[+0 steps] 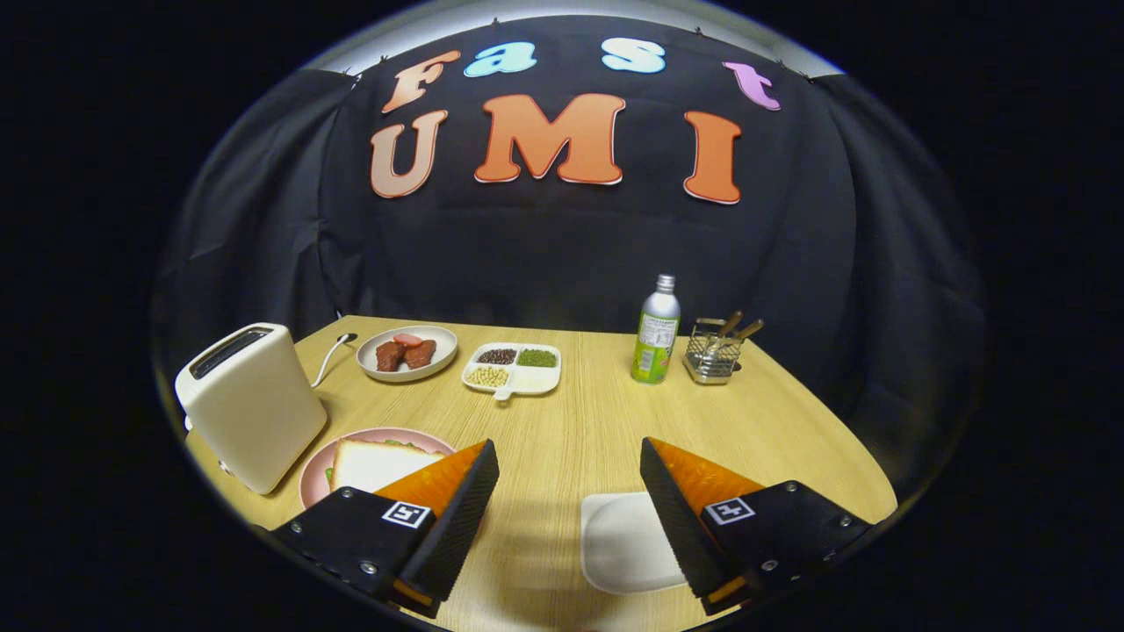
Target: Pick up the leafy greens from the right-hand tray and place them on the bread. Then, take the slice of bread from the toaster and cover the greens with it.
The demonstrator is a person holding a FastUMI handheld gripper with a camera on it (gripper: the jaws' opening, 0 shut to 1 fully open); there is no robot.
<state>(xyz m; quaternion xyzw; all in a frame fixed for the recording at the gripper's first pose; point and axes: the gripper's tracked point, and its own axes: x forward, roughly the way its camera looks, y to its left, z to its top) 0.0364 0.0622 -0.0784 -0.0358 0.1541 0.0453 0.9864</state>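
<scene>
Flanking sandwich (pixel 379 463): toaster (pixel 250 402), tray (pixel 625 542); jaws apart.

Greens (pixel 399 445) mostly under bread (pixel 379 463); pink plate (pixel 318 470) partly behind tool (pixel 569 463).

The gripper (pixel 569 474) has two wedge-shaped fingers (pixel 452 518) that taper toward their tips, their inner faces finely ribbed. Each sits on a flat dark mounting plate (pixel 790 527) fixed with small silver screws (pixel 344 493). Each plate carries a square black-and-white marker (pixel 409 514). The fingers stand wide apart, gripping nothing.
</scene>
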